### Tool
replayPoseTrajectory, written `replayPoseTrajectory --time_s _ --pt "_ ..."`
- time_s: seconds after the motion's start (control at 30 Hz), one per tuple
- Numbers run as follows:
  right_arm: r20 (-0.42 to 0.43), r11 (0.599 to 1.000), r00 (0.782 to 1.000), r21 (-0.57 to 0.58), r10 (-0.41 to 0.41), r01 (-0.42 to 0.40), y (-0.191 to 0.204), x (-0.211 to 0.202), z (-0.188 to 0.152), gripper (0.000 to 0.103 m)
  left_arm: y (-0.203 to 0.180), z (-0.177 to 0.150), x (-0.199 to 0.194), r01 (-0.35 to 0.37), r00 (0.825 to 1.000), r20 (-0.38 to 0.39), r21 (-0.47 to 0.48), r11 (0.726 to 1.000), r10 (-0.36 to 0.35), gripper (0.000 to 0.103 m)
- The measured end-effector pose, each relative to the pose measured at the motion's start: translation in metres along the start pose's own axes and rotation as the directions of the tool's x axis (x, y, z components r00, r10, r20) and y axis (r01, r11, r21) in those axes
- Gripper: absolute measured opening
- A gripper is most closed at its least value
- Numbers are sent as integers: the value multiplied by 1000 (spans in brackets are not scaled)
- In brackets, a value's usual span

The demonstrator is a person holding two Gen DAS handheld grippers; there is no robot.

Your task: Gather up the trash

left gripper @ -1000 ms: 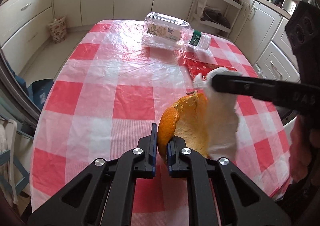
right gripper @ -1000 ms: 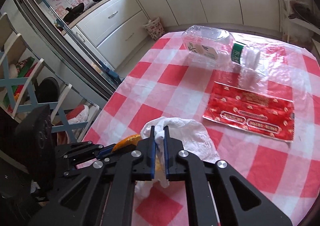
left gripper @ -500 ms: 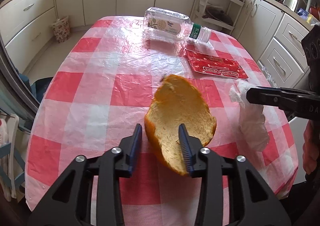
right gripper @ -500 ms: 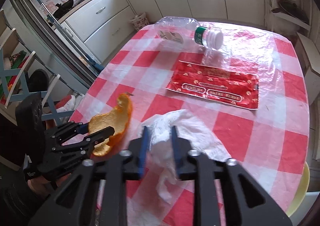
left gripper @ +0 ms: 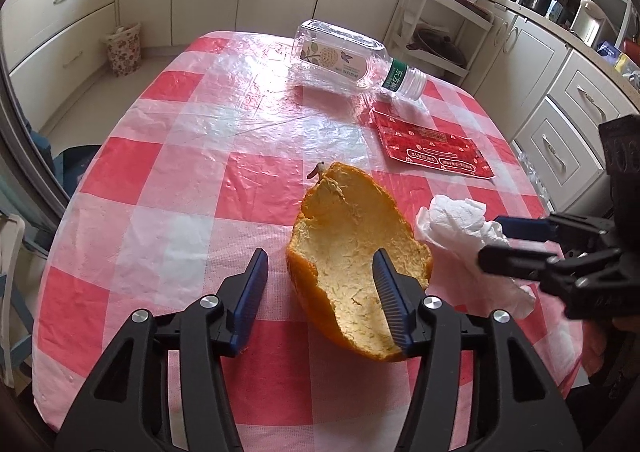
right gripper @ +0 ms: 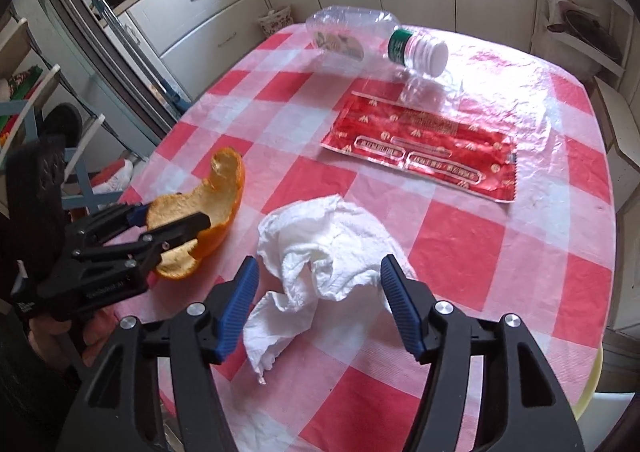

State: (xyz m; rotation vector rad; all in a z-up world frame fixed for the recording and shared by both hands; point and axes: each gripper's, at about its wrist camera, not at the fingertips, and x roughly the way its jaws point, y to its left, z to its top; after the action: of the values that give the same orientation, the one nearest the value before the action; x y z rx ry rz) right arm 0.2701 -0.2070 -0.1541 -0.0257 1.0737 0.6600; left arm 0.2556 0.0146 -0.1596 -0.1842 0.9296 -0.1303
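Currently, the desk (left gripper: 168, 156) carries all task items on its red-and-white checked cover, under a clear plastic sheet. At the far end, the clear plastic bottle (left gripper: 340, 58) lies on its side, capped end toward the red wrapper (right gripper: 420, 146), which lies flat just beside the cap. Nearer to me, the orange peel (left gripper: 352, 260) rests on the desk with its pale inner side facing up and its stem end pointing away from me. My left tongs (left gripper: 320, 288) have just been opening and now stand spread; the peel lies between the two blue pads, the right pad sits over the peel's inner surface, and the left pad stands clear of its rim. Whether the right pad touches the peel, I cannot tell. Just beside the peel lies the crumpled white tissue (right gripper: 324, 252), loose on the desk. My right tongs (right gripper: 318, 292) have likewise just been opening and now stand spread, with the tissue between the pads. Neither pad presses on it. In the left wrist view, the tissue's edge overlaps the peel's right rim.
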Motion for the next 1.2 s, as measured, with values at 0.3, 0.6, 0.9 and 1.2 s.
replayPoseTrajectory --time_s 0.3,0.6,0.9,1.2 --pt "19 999 1000 -26 -21 21 1 0 -2 17 2 3 -6 48 999 -2 -15 999 -49 10" --pt "153 970 966 157 -208 184 -78 -96 -24 17 -59 13 -28 225 974 12 12 974 -226 10" --pt "-16 829 933 455 -358 326 -207 -121 -106 23 -211 -5 -10 367 930 -73 115 923 -361 10" --pt "75 743 924 620 -375 251 -236 -158 -117 50 -312 -25 31 339 938 -148 195 920 -314 10"
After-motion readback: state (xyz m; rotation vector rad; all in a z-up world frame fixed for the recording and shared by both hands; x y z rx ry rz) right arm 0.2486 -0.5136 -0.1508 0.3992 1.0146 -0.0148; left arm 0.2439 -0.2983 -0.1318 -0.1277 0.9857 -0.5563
